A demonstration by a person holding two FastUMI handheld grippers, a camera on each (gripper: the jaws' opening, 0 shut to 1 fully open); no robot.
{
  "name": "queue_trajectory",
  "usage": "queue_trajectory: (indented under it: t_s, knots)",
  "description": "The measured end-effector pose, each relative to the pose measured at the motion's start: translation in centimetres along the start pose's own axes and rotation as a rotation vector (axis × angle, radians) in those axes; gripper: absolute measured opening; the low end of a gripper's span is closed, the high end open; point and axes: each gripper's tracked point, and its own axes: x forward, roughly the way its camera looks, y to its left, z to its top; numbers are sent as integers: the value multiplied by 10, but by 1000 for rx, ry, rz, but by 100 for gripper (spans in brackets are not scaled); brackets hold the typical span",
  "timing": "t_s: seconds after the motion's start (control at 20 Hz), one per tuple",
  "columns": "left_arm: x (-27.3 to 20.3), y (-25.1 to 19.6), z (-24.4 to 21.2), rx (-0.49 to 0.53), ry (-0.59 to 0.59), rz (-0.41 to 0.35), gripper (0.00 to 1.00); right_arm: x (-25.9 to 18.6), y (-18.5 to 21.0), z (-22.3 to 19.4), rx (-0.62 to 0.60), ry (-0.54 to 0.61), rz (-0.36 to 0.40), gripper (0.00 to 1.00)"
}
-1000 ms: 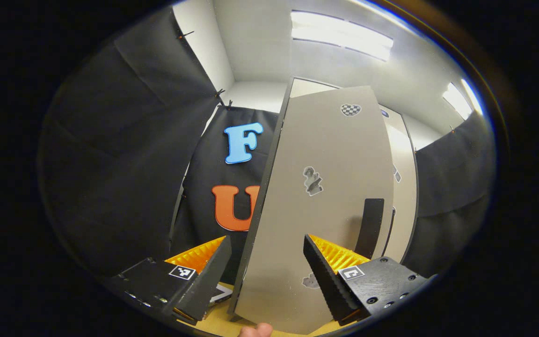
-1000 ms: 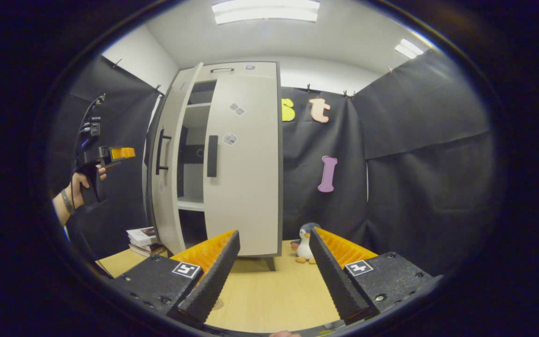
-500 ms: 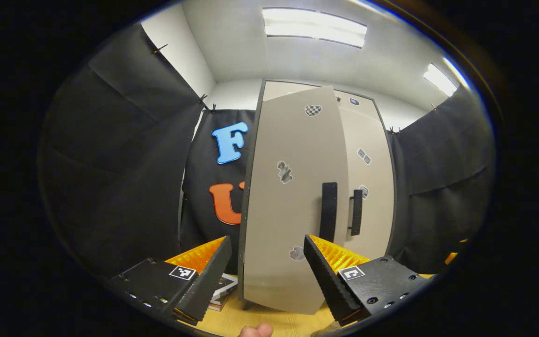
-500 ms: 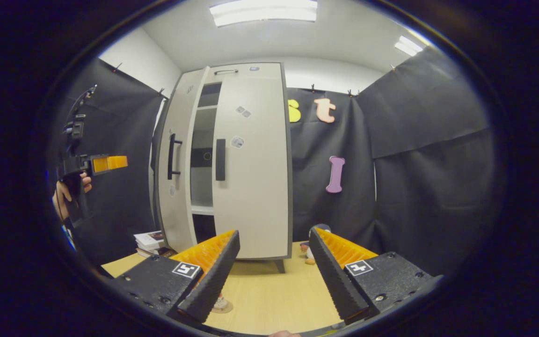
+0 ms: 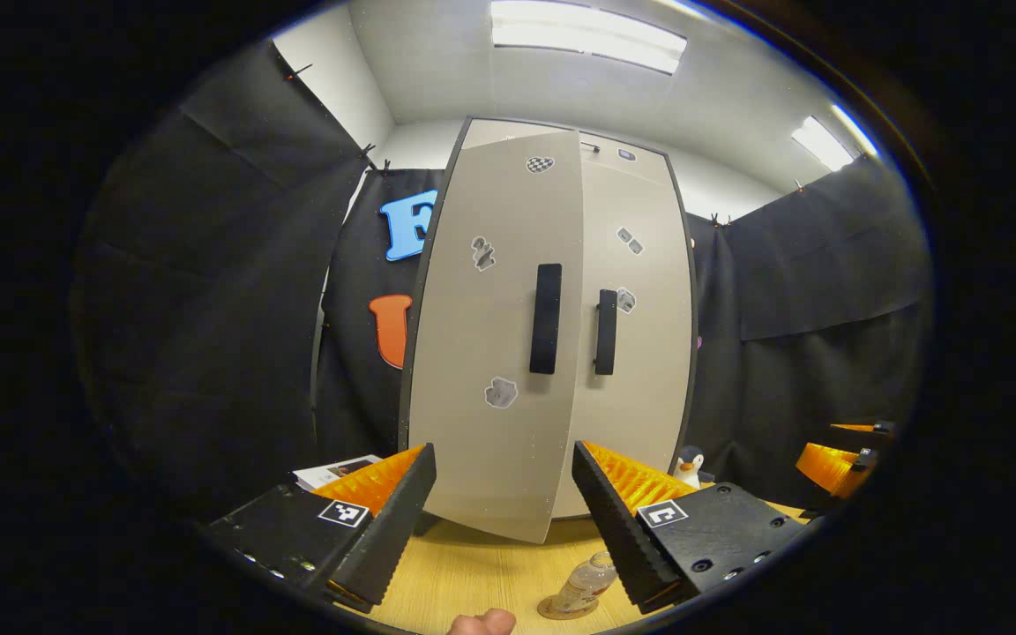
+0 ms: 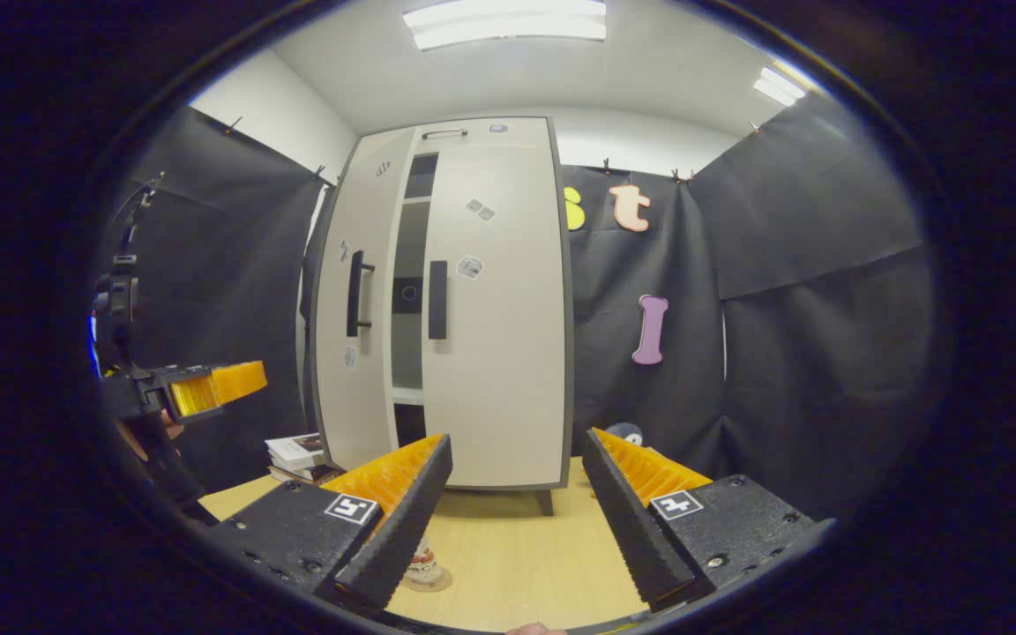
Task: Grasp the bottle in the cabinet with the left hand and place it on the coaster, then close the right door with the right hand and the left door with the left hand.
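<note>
The clear bottle (image 5: 586, 582) stands on a round coaster (image 5: 561, 608) on the wooden table, in front of the tall beige cabinet. Its right door (image 5: 645, 353) is flush with the cabinet. The left door (image 5: 490, 353) with its black handle (image 5: 546, 317) stands slightly ajar. In the right gripper view a narrow dark gap (image 6: 409, 300) separates the left door (image 6: 358, 300) from the right door (image 6: 499, 309). My left gripper (image 5: 499, 520) is open, back from the door and touching nothing. My right gripper (image 6: 517, 520) is open over the table; the bottle (image 6: 422, 564) peeks from behind its left finger.
A stack of books (image 6: 296, 454) lies left of the cabinet's foot, and a toy penguin (image 6: 624, 434) sits to its right. The left gripper (image 6: 208, 388) hangs at the left edge of the right gripper view; the right gripper (image 5: 834, 459) shows at the far right of the left gripper view.
The left door has swung from wide open to almost shut. My left gripper has drawn back and dropped lower, so the bottle and coaster came into its view. The right gripper hardly moved.
</note>
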Motion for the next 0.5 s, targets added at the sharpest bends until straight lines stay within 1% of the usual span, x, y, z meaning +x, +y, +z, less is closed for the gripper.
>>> queue_trajectory:
  t_s: [0.05, 0.1, 0.15, 0.2, 0.25, 0.3, 0.35, 0.4, 0.45, 0.5]
  knots:
    - [-2, -2, -7, -7, 7, 1, 99, 0, 2, -4, 0, 7, -2, 97]
    - [-6, -2, -13, -10, 14, 7, 99, -1, 2, -6, 1, 8, -4, 98]
    - [-10, -2, -19, -12, 18, 10, 95, -1, 4, -7, 2, 8, 0, 98]
    - [-14, -1, -23, -4, 14, 22, 95, -1, 6, -9, 0, 11, 1, 94]
    - [-16, 3, -26, 10, 12, 40, 95, 0, 6, -9, -7, 12, 0, 94]
    - [-17, 6, -30, 25, 21, 52, 99, 1, 4, -10, -13, 19, -1, 94]
    - [-17, 6, -32, 38, 28, 49, 99, 2, 3, -8, -15, 22, -1, 94]
    - [-17, 3, -33, 47, 32, 43, 99, 3, 2, -6, -11, 17, -1, 98]
    - [-17, 3, -31, 47, 35, 44, 95, 4, 2, -4, -4, 15, 2, 98]
    - [-16, 3, -30, 40, 35, 38, 95, 7, 2, -3, 3, 17, 6, 98]
